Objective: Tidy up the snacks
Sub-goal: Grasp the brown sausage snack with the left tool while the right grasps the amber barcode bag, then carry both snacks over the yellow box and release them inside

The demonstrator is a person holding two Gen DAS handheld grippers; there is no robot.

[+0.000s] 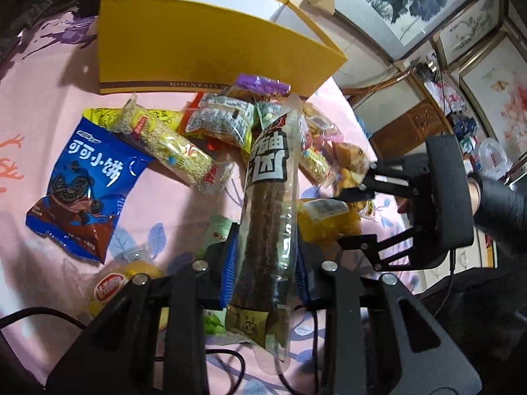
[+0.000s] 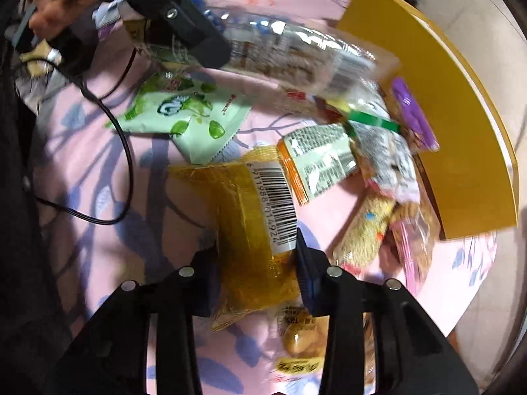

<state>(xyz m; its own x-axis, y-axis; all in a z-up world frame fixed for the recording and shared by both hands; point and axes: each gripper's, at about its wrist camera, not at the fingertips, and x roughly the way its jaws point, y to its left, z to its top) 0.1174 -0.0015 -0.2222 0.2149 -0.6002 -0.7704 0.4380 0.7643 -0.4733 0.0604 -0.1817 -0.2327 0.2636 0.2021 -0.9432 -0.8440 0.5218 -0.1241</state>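
My left gripper (image 1: pixel 265 263) is shut on a long clear pack of brown sticks (image 1: pixel 268 217) and holds it above the snack pile. The same pack (image 2: pixel 296 52) shows in the right wrist view, held by the left gripper at the upper left. My right gripper (image 2: pixel 257 263) is shut on a yellow-orange packet with a barcode (image 2: pixel 253 230); it also shows in the left wrist view (image 1: pixel 354 220) with that packet (image 1: pixel 326 220) between its fingers. The yellow box (image 1: pixel 210 46) stands open behind the pile, and at the right in the right wrist view (image 2: pixel 461 131).
On the pink floral cloth (image 1: pixel 42 138) lie a blue cookie bag (image 1: pixel 85 194), a puffed rice bar (image 1: pixel 171 144), a green pea packet (image 2: pixel 184 115), an orange packet (image 2: pixel 316 161) and several other snacks. A black cable (image 2: pixel 108 151) runs across the cloth. Framed pictures (image 1: pixel 425 3) lean at the right.
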